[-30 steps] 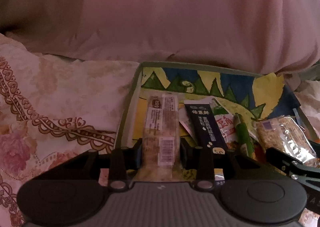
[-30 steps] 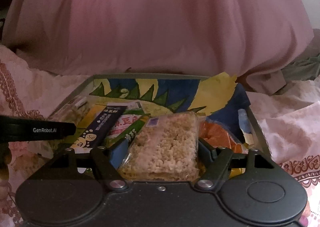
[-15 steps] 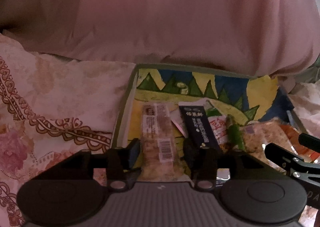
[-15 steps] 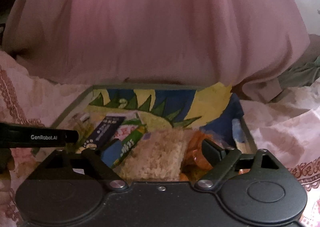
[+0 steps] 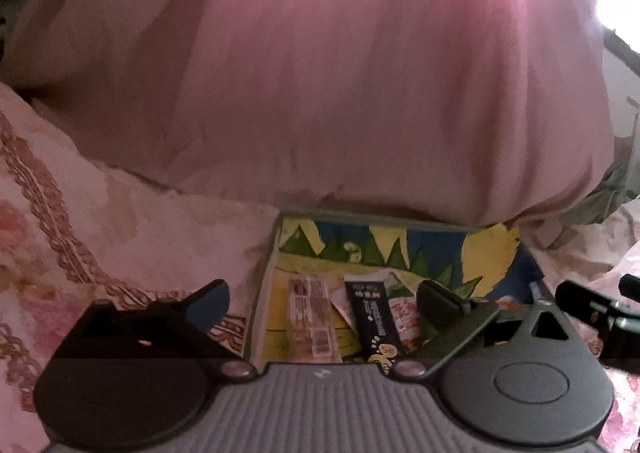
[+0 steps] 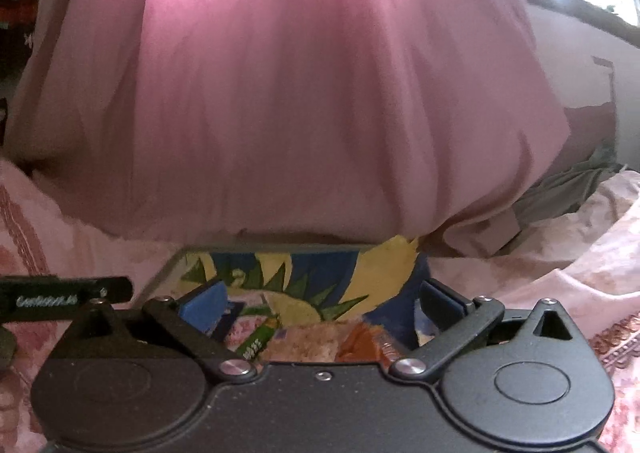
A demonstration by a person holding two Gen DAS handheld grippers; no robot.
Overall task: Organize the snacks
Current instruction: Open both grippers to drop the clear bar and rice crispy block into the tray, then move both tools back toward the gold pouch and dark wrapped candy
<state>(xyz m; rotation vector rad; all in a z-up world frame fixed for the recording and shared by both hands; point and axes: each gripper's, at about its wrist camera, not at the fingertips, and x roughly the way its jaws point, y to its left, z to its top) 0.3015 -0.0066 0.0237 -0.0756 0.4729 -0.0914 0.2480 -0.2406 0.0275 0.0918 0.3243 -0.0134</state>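
At lower centre of both views: snack packets in the tray (image 5: pixel 267 285), none gripped. Left claw (image 5: pixel 322 299) opening wide over the clear-wrapped bar (image 5: pixel 310 319) and dark sachet (image 5: pixel 372 315). Right claw (image 6: pixel 322 303) opening wide above the puffed-rice cake (image 6: pixel 310 345).

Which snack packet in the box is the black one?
The long black packet with white writing, lying in the middle of the box. The tan bar beside it is pale; the packet on its other side is red-and-white.
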